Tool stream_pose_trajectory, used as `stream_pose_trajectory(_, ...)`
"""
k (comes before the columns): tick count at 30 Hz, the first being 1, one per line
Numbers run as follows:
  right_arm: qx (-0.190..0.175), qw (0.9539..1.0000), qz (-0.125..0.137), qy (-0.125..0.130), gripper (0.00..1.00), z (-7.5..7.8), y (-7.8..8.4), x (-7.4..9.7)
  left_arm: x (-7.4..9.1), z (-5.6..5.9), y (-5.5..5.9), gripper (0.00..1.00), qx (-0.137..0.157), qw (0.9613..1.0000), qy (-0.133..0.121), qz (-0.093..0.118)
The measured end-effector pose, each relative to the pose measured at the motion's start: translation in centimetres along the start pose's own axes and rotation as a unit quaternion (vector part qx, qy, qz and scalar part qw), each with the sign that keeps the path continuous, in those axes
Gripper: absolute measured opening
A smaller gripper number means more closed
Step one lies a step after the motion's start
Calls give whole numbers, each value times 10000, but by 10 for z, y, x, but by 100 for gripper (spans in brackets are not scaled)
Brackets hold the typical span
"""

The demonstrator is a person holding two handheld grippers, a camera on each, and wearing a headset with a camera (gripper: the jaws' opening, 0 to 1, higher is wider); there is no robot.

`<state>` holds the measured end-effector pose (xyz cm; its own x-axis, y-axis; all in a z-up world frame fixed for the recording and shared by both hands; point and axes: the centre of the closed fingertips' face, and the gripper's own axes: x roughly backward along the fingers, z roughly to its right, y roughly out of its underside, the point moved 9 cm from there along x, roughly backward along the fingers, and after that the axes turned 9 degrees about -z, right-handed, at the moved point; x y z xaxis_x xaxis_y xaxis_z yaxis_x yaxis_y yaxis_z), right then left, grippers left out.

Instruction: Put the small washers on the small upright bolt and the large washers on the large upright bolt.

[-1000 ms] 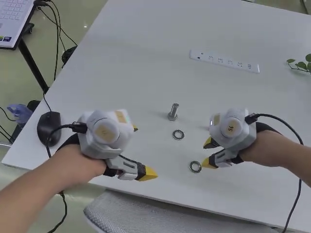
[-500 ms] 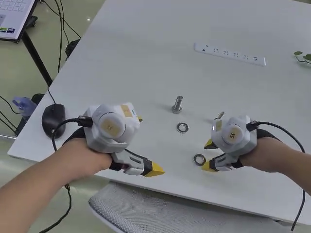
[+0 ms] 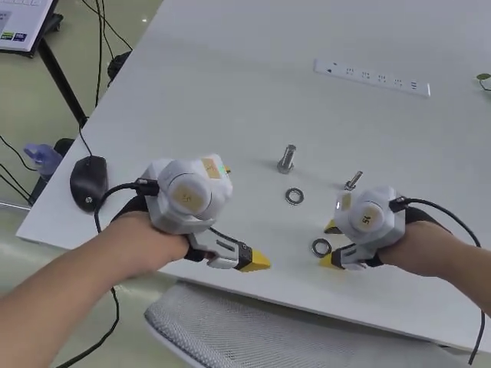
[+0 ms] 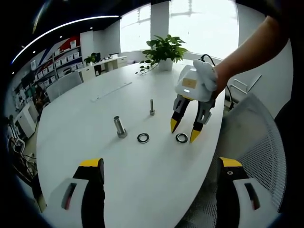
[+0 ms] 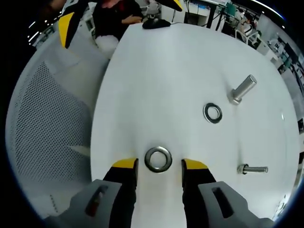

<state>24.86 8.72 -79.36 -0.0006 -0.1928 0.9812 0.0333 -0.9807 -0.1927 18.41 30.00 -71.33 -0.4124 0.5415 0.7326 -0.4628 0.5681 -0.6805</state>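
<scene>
While I look down through the headset, my left gripper (image 3: 244,217) sits at lower centre-left of the frame over the white table (image 3: 230,84), its jaws spread wide and holding nothing. My right gripper (image 3: 329,245) is at lower right, jaws parted a modest way, with the nearer washer (image 3: 321,247) lying flat on the table between the yellow tips. The second washer (image 3: 294,196) lies above it, towards the middle. The large bolt (image 3: 287,159) stands upright just above that washer, and the small bolt (image 3: 353,181) stands to its right, just above my right gripper. A power strip (image 3: 372,77) lies at upper right and a mouse (image 3: 89,182) at the table's left edge.

From my left gripper view, my own two jaws rise far apart at the bottom corners. My right gripper is right of centre, its tips straddling the nearer washer; the second washer is to its left, then the large bolt, with the small bolt above.

From my right gripper view, the nearer washer rests between my tips at bottom centre; I cannot tell whether they touch it. The second washer and large bolt are at upper right, the small bolt at lower right.
</scene>
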Motion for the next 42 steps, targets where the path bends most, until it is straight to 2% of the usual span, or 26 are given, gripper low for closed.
stream_pose_trajectory(7,187,9997,-162,-25,34,-4,-5,0,-2,-1,2,96,93,9999,68,24)
stream_pose_trajectory(18,418,9983,-396,-28,26,0,-7,0,-2,-2,3,90,100,9998,170,-6)
stream_pose_trajectory(26,492,9952,-847,-26,23,1,-17,-2,-1,1,3,86,99,9998,151,-33)
stream_pose_trajectory(28,408,9957,-837,-32,22,1,-16,-2,-1,3,3,85,108,9998,169,-35)
stream_pose_trajectory(32,158,9982,-559,-135,21,4,-10,0,0,6,4,83,115,9998,159,-48)
stream_pose_trajectory(35,102,9985,-512,-164,21,4,-9,0,3,8,4,83,132,9998,140,-62)
stream_pose_trajectory(42,-40,9980,-602,-178,21,12,-8,8,7,8,7,81,168,9997,103,-110)
